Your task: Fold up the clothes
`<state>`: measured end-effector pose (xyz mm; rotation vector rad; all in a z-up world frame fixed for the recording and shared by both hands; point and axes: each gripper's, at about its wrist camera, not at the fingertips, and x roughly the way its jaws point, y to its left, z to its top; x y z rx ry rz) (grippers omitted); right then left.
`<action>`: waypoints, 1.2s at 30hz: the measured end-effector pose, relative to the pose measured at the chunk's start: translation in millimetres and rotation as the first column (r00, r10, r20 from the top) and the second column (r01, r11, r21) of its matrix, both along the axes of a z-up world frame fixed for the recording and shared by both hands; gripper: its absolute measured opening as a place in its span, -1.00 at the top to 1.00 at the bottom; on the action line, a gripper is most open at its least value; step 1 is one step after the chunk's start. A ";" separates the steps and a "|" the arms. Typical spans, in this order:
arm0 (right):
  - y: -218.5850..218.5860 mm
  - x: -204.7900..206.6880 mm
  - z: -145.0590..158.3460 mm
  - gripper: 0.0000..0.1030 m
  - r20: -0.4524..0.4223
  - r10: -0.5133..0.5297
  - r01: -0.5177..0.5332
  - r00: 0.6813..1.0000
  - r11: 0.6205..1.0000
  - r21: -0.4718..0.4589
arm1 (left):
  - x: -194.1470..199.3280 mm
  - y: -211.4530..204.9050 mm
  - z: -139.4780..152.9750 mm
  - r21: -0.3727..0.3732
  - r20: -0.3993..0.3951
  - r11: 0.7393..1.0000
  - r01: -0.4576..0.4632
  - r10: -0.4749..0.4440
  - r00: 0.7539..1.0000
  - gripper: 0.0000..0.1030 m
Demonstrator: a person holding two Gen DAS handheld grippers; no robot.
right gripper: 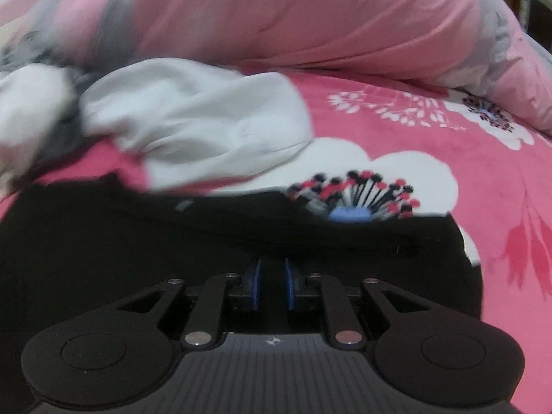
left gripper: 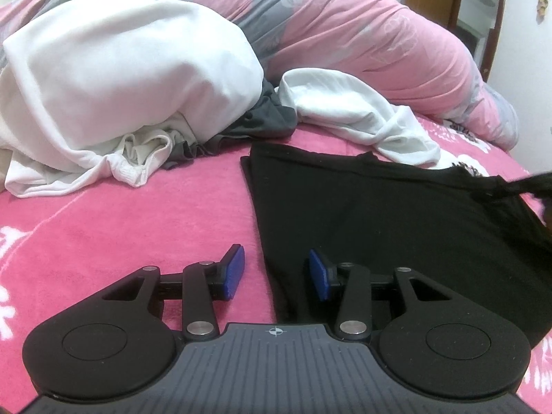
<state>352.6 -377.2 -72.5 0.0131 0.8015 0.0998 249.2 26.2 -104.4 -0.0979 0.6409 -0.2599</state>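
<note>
We see the black garment [left gripper: 396,227] lying flat on the pink flowered bed [left gripper: 120,224], well in from its edges, in front of a heap of white clothes [left gripper: 120,79] and a rolled pink quilt [left gripper: 379,41]. Our left tongs [left gripper: 276,272] stand open, empty, astride the garment's near edge. Our right tongs [right gripper: 272,284] hover over the black cloth, jaws parted only narrowly, with nothing clearly pinched between them.

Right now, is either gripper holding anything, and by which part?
Left gripper: open, empty, straddling the flat black garment's left edge. Right gripper: jaws narrowly apart over that garment's edge; whether the pads pinch it cannot be told.
</note>
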 end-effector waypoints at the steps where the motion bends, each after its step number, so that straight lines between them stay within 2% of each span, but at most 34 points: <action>1: -3.5 9.5 -1.0 0.72 0.015 -0.018 0.018 1.000 1.000 0.024 | 0.4 0.4 -0.2 -0.003 -0.001 1.000 0.000 0.000 1.000 0.18; 4: -20.9 23.5 10.9 0.70 0.087 -0.118 0.115 0.989 0.993 0.039 | 0.7 1.0 -0.5 -0.008 -0.004 1.000 0.002 -0.002 1.000 0.18; 7: -60.1 12.9 26.3 0.55 0.118 -0.204 0.186 0.972 0.972 0.147 | 0.9 1.5 -0.3 -0.011 -0.004 1.000 0.003 -0.003 1.000 0.17; 9: -85.4 1.7 33.7 -0.03 0.128 -0.257 0.229 0.958 0.953 0.199 | 0.8 1.5 -0.3 -0.011 -0.004 1.000 0.003 -0.003 1.000 0.17; 10: -97.4 -5.6 35.9 -0.10 0.130 -0.281 0.250 0.951 0.944 0.215 | 0.8 1.5 -0.3 -0.011 -0.004 1.000 0.004 -0.004 1.000 0.17; 12: -113.6 -15.7 34.1 -0.12 0.130 -0.313 0.283 0.941 0.936 0.208 | 1.0 1.6 -0.4 -0.012 -0.004 1.000 0.005 -0.005 1.000 0.16; 16: -132.4 -15.4 16.2 -0.12 0.030 -0.263 0.242 0.964 0.924 0.297 | 2.8 2.4 -1.0 -0.022 -0.006 1.000 0.006 -0.006 1.000 0.14; 20: -131.1 -6.9 4.9 -0.11 -0.003 -0.266 0.258 0.964 0.931 0.257 | 3.6 3.7 -1.3 -0.035 -0.007 0.999 0.006 -0.006 1.000 0.13; 22: -132.0 -2.4 -0.6 -0.07 -0.019 -0.265 0.261 0.964 0.932 0.253 | 4.3 4.6 -1.7 -0.043 -0.008 0.999 0.005 -0.005 1.000 0.13; 23: -131.3 -0.2 -2.1 0.18 -0.017 -0.259 0.254 0.966 0.932 0.259 | 4.4 4.8 -1.8 -0.046 -0.008 0.999 0.005 -0.005 1.000 0.13; 24: -129.9 0.3 -1.7 0.53 -0.005 -0.251 0.244 0.968 0.936 0.254 | 4.7 5.0 -1.8 -0.048 -0.008 0.999 0.005 -0.005 1.000 0.13; 26: -126.4 -0.3 1.1 0.86 0.022 -0.240 0.228 0.971 0.944 0.237 | 5.0 5.0 -2.0 -0.048 -0.007 0.999 0.005 -0.005 1.000 0.13; 27: -124.5 -1.5 3.5 0.92 0.039 -0.236 0.222 0.971 0.948 0.226 | 5.1 4.8 -2.0 -0.048 -0.007 0.999 0.005 -0.005 1.000 0.13; 30: -118.7 -9.5 17.1 0.94 0.131 -0.234 0.205 0.963 0.958 0.200 | 5.4 5.0 -2.1 -0.050 -0.006 0.999 0.005 -0.005 1.000 0.13; 36: -123.2 -15.7 34.5 0.94 0.254 -0.246 0.178 0.935 0.948 0.263 | 5.4 6.0 -2.4 -0.052 -0.005 0.999 0.002 -0.002 1.000 0.13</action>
